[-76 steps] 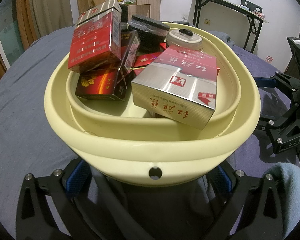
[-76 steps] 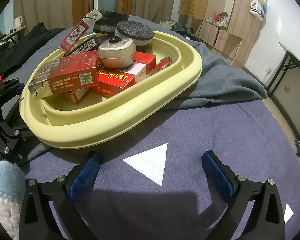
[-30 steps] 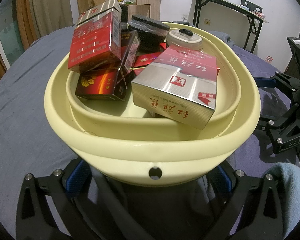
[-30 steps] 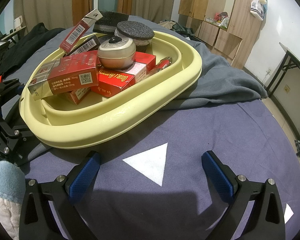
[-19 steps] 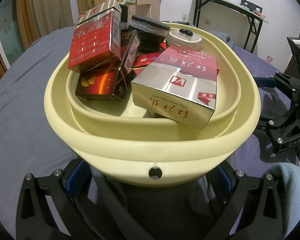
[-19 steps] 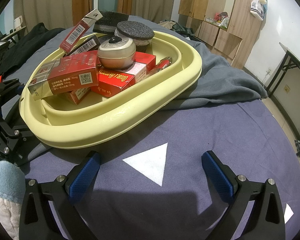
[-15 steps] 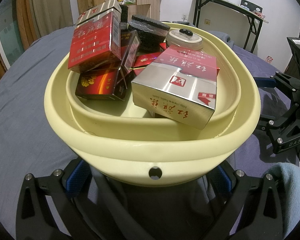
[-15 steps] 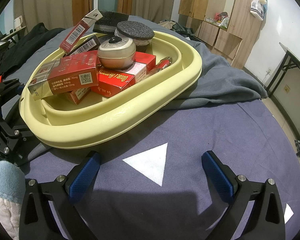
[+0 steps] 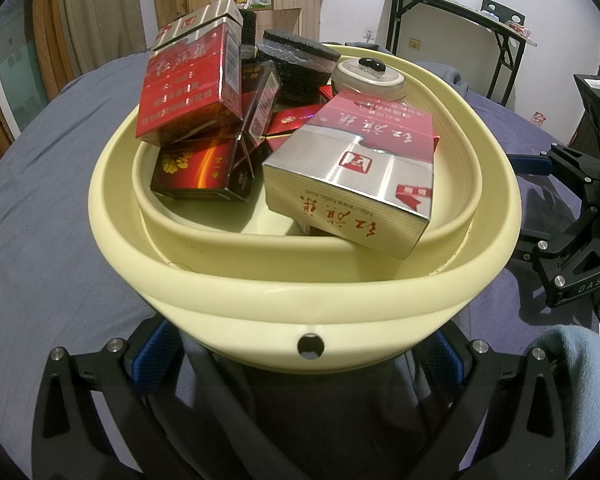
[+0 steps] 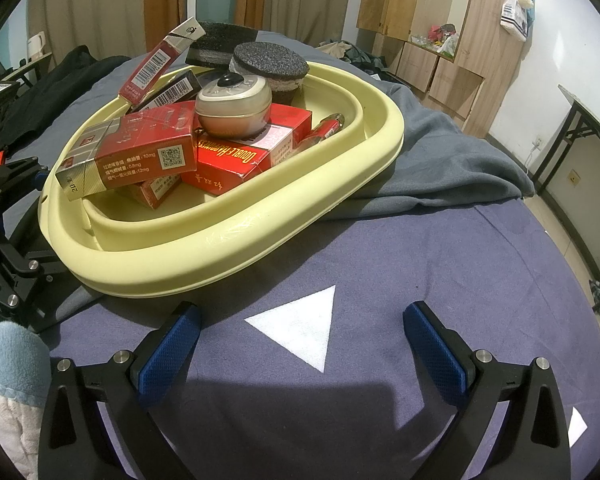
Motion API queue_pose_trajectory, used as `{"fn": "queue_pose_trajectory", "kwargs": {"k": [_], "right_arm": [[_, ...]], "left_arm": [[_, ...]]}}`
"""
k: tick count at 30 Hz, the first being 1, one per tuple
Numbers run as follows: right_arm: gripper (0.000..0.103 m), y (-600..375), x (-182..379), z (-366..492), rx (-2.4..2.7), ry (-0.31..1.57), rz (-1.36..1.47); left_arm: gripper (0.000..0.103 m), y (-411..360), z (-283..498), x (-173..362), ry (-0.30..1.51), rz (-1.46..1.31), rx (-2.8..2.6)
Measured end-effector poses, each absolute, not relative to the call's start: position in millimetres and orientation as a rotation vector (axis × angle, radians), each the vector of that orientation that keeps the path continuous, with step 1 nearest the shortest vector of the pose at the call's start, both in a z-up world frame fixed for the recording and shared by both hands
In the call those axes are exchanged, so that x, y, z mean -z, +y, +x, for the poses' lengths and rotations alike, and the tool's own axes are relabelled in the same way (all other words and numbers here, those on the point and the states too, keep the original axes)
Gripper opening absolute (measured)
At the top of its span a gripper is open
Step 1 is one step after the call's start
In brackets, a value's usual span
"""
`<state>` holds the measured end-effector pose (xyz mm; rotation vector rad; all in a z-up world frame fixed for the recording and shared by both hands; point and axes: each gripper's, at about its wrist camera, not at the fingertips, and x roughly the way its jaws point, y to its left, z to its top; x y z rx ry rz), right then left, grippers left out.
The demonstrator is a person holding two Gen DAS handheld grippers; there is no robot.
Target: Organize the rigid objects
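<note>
The right tool (image 10: 302,344) hangs wide open over the purple-blue cloth (image 10: 440,264), its blue pads (image 10: 168,350) either side of a white triangle (image 10: 300,324) and gripping nothing. The left tool (image 9: 300,354) sits low against the near wall of the pale yellow basin (image 9: 260,304), fingers spread to both sides of it; whether the pads touch the basin is hard to tell, since its bulge hides them. The basin rests on the cloth, partly on a grey blanket (image 10: 440,160). Piled inside are red cigarette packs (image 10: 148,152), a silver-and-red pack (image 9: 352,172) leaning on the inner rim, a small round jar (image 10: 234,104), and beyond it two dark sponge-topped discs (image 10: 268,64).
</note>
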<state>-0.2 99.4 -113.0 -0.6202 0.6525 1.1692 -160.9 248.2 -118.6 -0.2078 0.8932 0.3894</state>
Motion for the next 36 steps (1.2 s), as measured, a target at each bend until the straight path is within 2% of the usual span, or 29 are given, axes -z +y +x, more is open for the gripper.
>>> {"fn": "queue_pose_trajectory", "kwargs": {"k": [36], "right_arm": [[0.103,102.0,112.3,-3.8,-1.169,0.651,-0.621]], "left_arm": [[0.103,248.0,-162.0,118.6,0.893,-0.208,-0.389]]}}
